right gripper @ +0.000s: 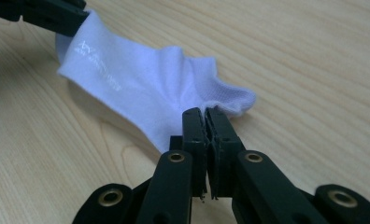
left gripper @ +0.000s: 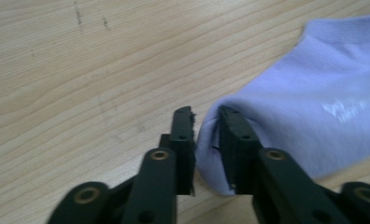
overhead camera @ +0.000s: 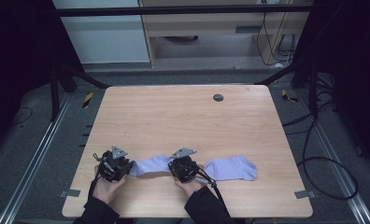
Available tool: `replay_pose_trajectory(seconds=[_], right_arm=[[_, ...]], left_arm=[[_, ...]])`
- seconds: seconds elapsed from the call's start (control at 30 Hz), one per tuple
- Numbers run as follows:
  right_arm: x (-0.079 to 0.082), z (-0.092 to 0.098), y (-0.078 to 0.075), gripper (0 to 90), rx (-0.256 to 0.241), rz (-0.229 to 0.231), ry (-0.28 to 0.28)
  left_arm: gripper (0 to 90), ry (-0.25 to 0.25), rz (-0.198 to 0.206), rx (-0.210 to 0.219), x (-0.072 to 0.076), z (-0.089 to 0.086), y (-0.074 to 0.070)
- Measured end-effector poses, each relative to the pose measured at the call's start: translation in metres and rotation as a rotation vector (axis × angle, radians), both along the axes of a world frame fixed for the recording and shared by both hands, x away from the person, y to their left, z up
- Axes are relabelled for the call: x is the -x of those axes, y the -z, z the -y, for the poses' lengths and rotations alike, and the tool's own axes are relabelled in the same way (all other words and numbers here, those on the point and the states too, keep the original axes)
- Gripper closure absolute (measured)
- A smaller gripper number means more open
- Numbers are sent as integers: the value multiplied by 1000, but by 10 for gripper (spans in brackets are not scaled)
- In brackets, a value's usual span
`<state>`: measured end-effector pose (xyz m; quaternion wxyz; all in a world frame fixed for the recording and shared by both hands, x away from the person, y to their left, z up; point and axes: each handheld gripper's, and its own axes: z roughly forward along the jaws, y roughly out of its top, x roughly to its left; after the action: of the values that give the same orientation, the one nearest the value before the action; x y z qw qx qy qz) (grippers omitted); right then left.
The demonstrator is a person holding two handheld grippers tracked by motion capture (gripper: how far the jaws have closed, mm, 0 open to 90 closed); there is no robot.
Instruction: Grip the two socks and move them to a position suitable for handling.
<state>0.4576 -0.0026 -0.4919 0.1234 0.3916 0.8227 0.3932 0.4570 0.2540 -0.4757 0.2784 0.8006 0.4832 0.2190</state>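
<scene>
Sock (overhead camera: 150, 164) stretched between left tool (left gripper: 206, 135) and right tool (right gripper: 205, 122), both clenched on ends, seemingly for flattening; second sock (overhead camera: 232, 168) laid right on surface (overhead camera: 183, 116).

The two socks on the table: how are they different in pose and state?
The left sock is stretched between the left gripper and the right gripper, each shut on one end; the right sock lies free, apart from both. The left sock looks pulled and wrinkled in the right gripper view; the right sock lies flat. Both are pale lilac ankle socks on the wooden table.
</scene>
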Motion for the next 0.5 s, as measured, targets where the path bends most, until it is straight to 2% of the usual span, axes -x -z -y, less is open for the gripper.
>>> replay_pose_trajectory(seconds=[0.17, 0.2, 0.3, 0.43, 0.5], right_arm=[[4, 3, 4, 791, -2, -16, -13], [4, 6, 2, 764, -17, -14, -10], [0, 10, -3, 730, -32, 3, 4], [-9, 10, -6, 680, -48, 20, 26], [-14, 7, -4, 667, -38, 11, 30]], left_arm=[[596, -29, 8, 37, 2, -8, -3], [580, -39, 19, 50, 6, -12, -5], [546, -49, 19, 60, 12, -16, -6], [534, -43, -2, 70, 18, -16, -3], [537, -37, -6, 72, 18, -15, -3]])
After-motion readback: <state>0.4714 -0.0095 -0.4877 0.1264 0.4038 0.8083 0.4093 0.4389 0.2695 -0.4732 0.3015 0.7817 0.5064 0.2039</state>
